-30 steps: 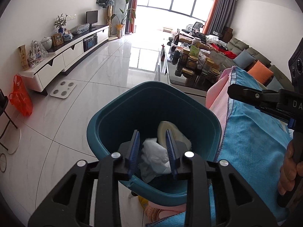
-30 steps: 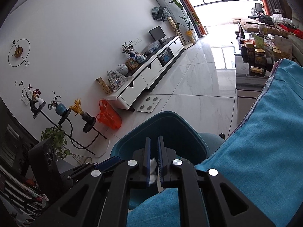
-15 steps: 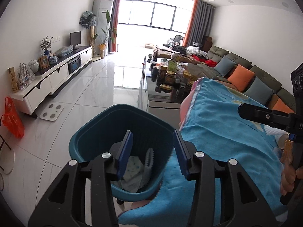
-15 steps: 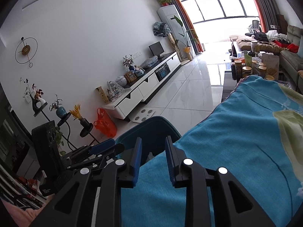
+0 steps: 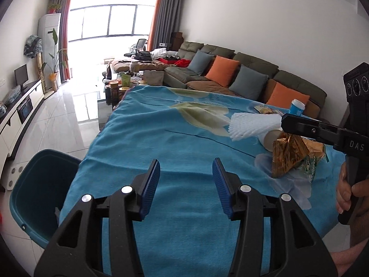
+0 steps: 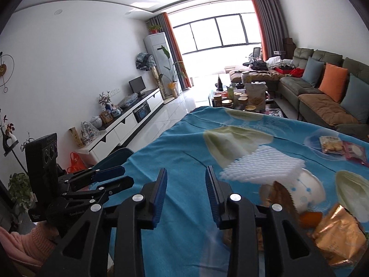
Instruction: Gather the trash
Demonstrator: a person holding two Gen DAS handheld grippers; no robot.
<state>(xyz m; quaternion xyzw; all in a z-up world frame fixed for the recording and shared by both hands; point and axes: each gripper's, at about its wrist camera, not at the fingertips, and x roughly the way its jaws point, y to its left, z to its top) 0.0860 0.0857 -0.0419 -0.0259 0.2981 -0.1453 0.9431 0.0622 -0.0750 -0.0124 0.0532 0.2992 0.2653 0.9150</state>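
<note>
My left gripper (image 5: 186, 184) is open and empty over the near edge of the blue cloth (image 5: 161, 138) on the table. My right gripper (image 6: 186, 194) is open and empty, also above the cloth. Trash lies to the right: a white foam net (image 5: 251, 124) (image 6: 260, 164), a gold crinkled wrapper (image 5: 290, 154) (image 6: 339, 233), a paper cup on its side (image 5: 271, 139) and clear plastic (image 5: 297, 191). The teal bin (image 5: 39, 189) stands on the floor at the table's left edge, with trash partly visible inside.
Snack packets (image 6: 341, 147) and a blue-lidded cup (image 5: 297, 107) lie at the table's far right. A sofa with cushions (image 5: 230, 73) runs behind. A coffee table with several jars (image 6: 239, 97) stands beyond. A TV cabinet (image 6: 129, 124) lines the left wall.
Both grippers swung from over the bin to the right over the table. The left let go of white crumpled trash into the bin; both jaws opened wider.
</note>
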